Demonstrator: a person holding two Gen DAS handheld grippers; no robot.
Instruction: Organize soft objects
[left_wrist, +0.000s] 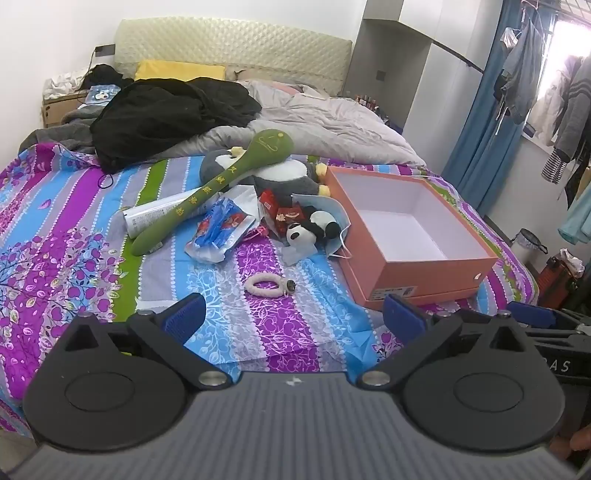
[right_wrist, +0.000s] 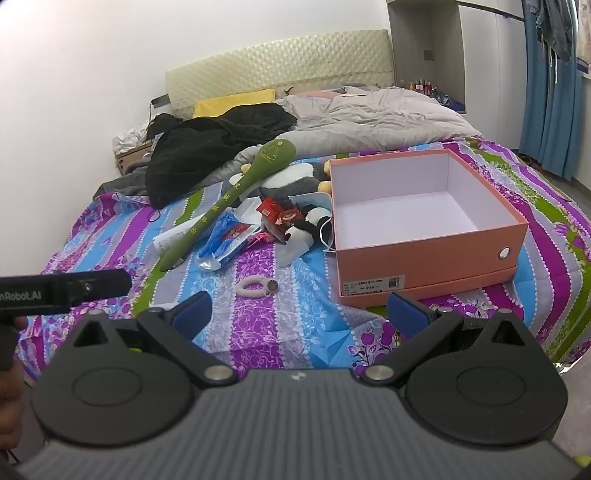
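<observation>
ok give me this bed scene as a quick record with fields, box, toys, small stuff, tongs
surface: bed with striped floral sheet
box: orange box, open, empty, on the sheet
toys: green plush stick lying across a grey and white plush; small panda beside the box
small stuff: white hair tie alone on the sheet, nearest the tongs; blue packet; red packet
left tongs: open, holding nothing
right tongs: open, holding nothing
packed so far: nothing

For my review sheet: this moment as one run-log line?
left gripper: open, empty | right gripper: open, empty | orange box: empty | panda plush: on bed, untouched
</observation>
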